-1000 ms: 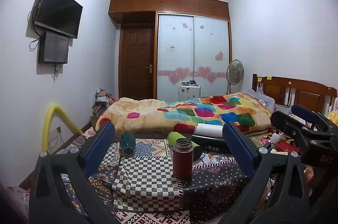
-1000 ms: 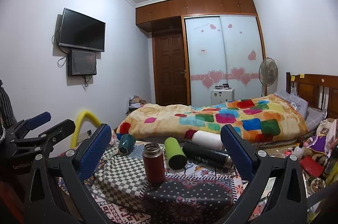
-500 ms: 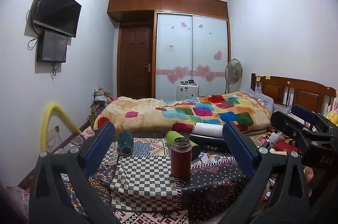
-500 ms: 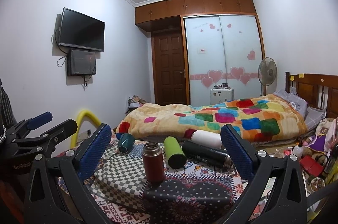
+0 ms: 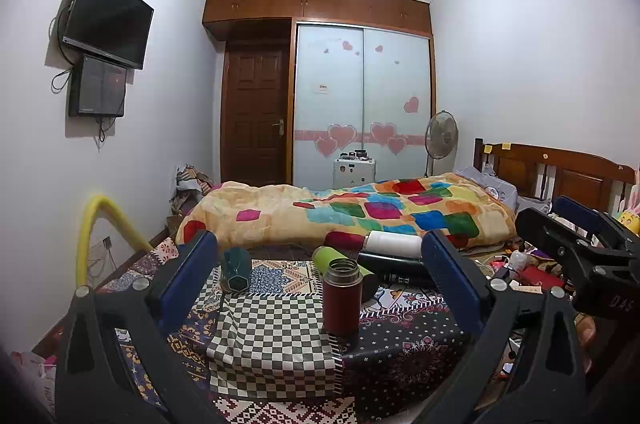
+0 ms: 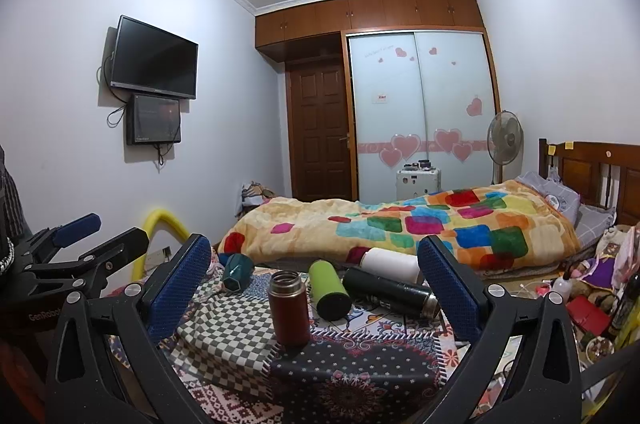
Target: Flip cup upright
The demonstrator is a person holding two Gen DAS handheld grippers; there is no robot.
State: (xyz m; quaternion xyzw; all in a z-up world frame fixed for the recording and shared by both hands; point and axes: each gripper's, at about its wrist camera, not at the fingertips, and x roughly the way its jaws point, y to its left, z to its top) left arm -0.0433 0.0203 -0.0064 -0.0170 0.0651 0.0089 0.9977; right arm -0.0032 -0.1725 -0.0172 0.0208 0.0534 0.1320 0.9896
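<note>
A dark red flask (image 5: 341, 298) stands upright with its mouth open on the patterned tablecloth (image 5: 276, 344); it also shows in the right wrist view (image 6: 289, 308). Behind it lie a green cup (image 6: 329, 290), a black flask (image 6: 386, 292) and a white cup (image 6: 390, 264) on their sides. A teal cup (image 5: 237, 268) lies tilted at the far left (image 6: 237, 271). My left gripper (image 5: 320, 280) is open and empty, well in front of the red flask. My right gripper (image 6: 314, 280) is open and empty, also short of the cups.
A bed with a colourful quilt (image 5: 360, 212) lies behind the table. A yellow foam tube (image 5: 100, 224) arches at the left. Clutter (image 6: 588, 308) lies at the right of the table. The other gripper shows at the edge of each view (image 5: 580, 256).
Both views have barely shifted; the left gripper has drifted slightly. Both grippers stay open and the cups have not moved.
</note>
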